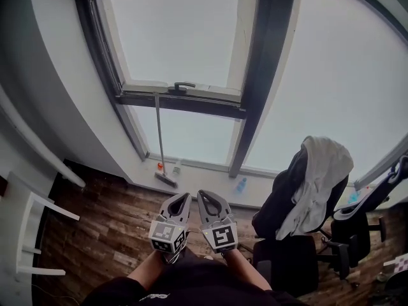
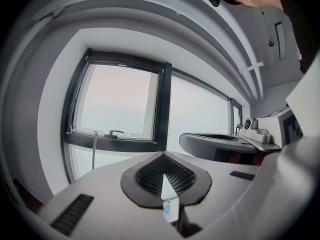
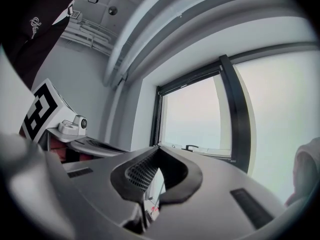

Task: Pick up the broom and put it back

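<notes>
**A:** Since the head view takes in the most, start there: where is the broom (image 1: 159,136)?

**B:** It leans upright against the window (image 1: 185,30), its head down by the sill (image 1: 204,166) and the top of the stick near the window's handle. Both grippers are well apart from it. The left gripper (image 1: 181,197) and right gripper (image 1: 204,195) sit side by side in front of the person's body, forearms tucked close and tips aimed at the window.

**A:** And the left gripper view?

**B:** The jaws meet at the tips with nothing between them. Only a bottle (image 2: 167,208) on the sill shows through the gap below. The broom's stick (image 2: 93,151) stands off to the left.

**A:** The right gripper view?

**B:** It's the same, closed and empty, pointing roughly level at the window.

**A:** So which step is this?

**B:** I can't settle that. It is either the approach before the pick-up, or the broom is already parked. If it is the approach, the next move calls for stepping closer, spreading one pair of jaws and closing them around the stick above the head. The stick needs to stay upright so that it doesn't slide along the glass.
</notes>
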A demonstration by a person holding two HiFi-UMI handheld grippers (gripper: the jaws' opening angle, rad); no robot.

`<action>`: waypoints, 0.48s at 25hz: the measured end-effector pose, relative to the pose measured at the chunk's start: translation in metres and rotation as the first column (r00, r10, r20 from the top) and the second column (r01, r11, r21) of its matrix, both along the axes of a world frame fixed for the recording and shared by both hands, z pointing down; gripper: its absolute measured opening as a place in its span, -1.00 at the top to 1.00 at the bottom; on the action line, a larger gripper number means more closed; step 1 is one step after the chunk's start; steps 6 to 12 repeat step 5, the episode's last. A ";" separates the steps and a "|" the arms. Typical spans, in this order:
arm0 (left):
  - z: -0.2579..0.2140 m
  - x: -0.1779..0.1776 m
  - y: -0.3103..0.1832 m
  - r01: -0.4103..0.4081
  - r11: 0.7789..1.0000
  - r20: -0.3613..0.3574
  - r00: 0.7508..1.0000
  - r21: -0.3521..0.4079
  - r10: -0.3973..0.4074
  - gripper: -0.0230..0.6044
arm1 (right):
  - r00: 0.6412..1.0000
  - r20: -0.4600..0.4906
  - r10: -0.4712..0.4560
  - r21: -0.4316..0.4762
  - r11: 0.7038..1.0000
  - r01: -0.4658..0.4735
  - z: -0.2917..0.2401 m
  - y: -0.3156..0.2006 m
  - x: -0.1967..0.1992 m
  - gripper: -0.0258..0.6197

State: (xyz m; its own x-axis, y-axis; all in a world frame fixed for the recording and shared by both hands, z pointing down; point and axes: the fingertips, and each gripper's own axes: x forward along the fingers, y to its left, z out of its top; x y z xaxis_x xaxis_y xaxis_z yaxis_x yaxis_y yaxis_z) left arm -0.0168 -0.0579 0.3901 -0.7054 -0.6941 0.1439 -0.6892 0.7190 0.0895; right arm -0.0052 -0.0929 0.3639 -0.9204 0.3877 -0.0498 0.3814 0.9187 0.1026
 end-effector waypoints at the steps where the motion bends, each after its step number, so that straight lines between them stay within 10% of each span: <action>1: 0.000 0.001 -0.002 -0.004 1.000 0.002 1.000 0.001 0.004 0.93 | 1.000 -0.001 0.000 -0.002 1.000 0.000 0.001 0.000 0.001 0.85; 12: -0.001 0.003 -0.009 -0.023 1.000 0.012 1.000 0.001 0.023 0.93 | 1.000 0.004 0.007 -0.003 1.000 -0.007 0.000 -0.004 0.002 0.85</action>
